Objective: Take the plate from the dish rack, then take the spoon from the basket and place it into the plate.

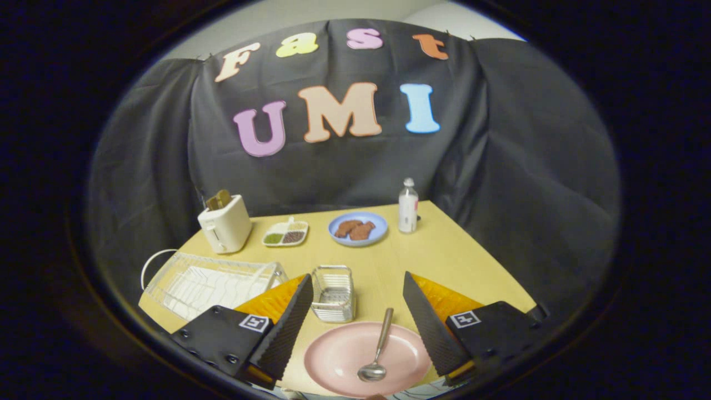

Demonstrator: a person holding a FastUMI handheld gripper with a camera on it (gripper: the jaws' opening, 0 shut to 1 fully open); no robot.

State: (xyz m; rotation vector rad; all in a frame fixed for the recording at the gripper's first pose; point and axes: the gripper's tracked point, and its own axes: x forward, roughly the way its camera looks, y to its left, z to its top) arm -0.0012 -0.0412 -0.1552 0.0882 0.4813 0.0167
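- Gripper point(355, 311): 1 unit, 2 fingers, spread wide, nothing held. Each finger base carries 1 square black-and-white marker tag; pattern not readable as text.
- Pink plate point(347, 355): qty 1, flat on the table point(444, 250) between the fingers; near rim cut off, right edge partly behind the right finger.
- Spoon point(377, 347): qty 1, metal, lying in the pink plate, bowl toward the camera, handle pointing away past the far rim twd the basket. Not touching either finger.
- Basket point(333, 293): qty 1, small wire type, just beyond the pink plate, beside the left finger tip. Looks empty; interior hard to confirm thru the mesh.
- Dish rack point(214, 283): qty 1, white wire, left of the basket; near end hidden behind the left finger body. White looped cord or handle at its left end, can't tell which.
- Toaster point(225, 225): qty 1, white, behind the rack, w/ 2 slices in the slots.
- Divided dish point(285, 233): qty 1, green and dark fill; compartment count unclear.
- Blue plate point(358, 228): qty 1, w/ brown food pcs, approx 2.
- Bottle point(408, 206): qty 1, clear, white cap, upright at the table's far corner; label too small to read.
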